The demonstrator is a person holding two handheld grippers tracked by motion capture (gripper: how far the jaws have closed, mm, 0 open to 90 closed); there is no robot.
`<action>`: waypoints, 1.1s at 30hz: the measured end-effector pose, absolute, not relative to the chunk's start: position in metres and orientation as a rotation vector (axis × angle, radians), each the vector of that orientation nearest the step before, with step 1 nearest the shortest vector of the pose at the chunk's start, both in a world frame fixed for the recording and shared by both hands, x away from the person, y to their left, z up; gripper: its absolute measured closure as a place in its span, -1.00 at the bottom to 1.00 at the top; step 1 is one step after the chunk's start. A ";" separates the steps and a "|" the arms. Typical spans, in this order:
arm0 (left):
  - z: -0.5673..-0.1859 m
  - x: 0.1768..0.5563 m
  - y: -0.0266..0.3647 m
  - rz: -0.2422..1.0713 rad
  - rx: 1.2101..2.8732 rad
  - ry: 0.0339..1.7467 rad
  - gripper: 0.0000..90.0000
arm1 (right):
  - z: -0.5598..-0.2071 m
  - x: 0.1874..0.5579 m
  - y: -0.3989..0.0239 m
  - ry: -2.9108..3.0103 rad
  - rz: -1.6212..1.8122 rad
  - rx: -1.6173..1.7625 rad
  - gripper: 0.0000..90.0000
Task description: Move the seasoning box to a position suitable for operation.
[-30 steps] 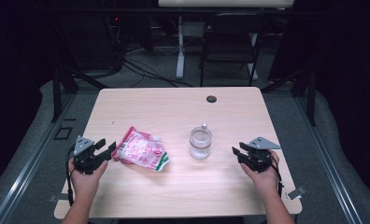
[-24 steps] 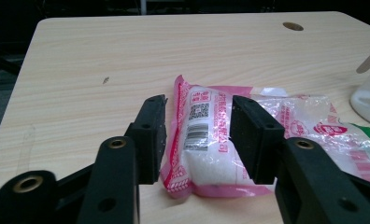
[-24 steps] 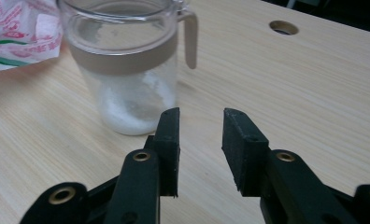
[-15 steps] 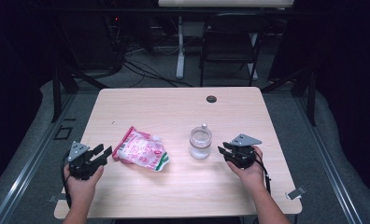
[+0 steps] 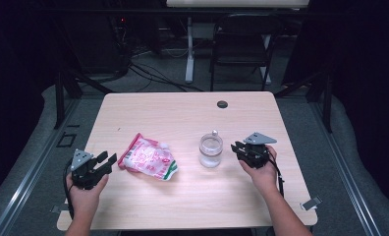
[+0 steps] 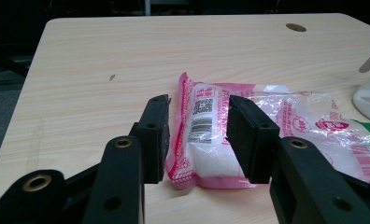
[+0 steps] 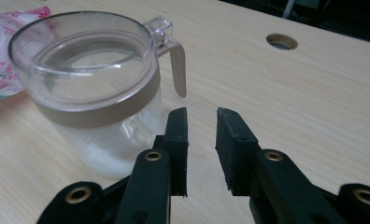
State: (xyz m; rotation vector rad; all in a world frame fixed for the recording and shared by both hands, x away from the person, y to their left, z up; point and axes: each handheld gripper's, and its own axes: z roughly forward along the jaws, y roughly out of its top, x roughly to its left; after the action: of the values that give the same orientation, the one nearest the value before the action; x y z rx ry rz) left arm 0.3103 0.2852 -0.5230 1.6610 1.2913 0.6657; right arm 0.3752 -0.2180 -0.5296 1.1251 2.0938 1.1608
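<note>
A pink and white plastic bag (image 5: 148,160) of white grains lies flat at the table's left middle. My left gripper (image 5: 110,160) sits just left of it, open. In the left gripper view the bag's (image 6: 304,112) barcode end lies in line with the gap of the left gripper (image 6: 197,109), with no pad pressing on it; these jaws have just been closing a little. A clear lidded jar (image 5: 211,150) with a tan band stands upright right of the bag. My right gripper (image 5: 236,147) is close to its right side, its jaws just closing, with nothing between them. The jar (image 7: 94,93) stands left of the right gripper (image 7: 201,114).
The light wooden table (image 5: 182,113) has a round cable hole (image 5: 222,104) near its far edge. A dark chair (image 5: 241,49) and cables stand on the floor beyond it. Bare wood lies behind and in front of both objects.
My right gripper has moved left, up to the jar's side, and its jaws have narrowed. The left gripper's jaws have narrowed slightly; that hand has barely moved. Bag and jar have not moved.
</note>
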 end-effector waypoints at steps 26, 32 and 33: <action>-0.516 0.307 0.267 0.676 1.681 1.256 0.68 | -0.541 0.407 -0.189 2.152 1.168 1.120 0.89; -0.509 0.307 0.241 0.628 1.753 1.199 0.96 | -0.543 0.404 -0.189 2.184 1.154 1.099 0.99; -0.509 0.307 0.241 0.628 1.753 1.199 0.99 | -0.543 0.403 -0.189 2.186 1.155 1.097 0.98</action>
State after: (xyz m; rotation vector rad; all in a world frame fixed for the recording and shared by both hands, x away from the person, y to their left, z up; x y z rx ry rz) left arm 0.3067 0.2414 -0.5089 1.7529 1.1988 0.6283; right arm 0.4032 -0.1888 -0.5431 1.0967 2.1859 1.1550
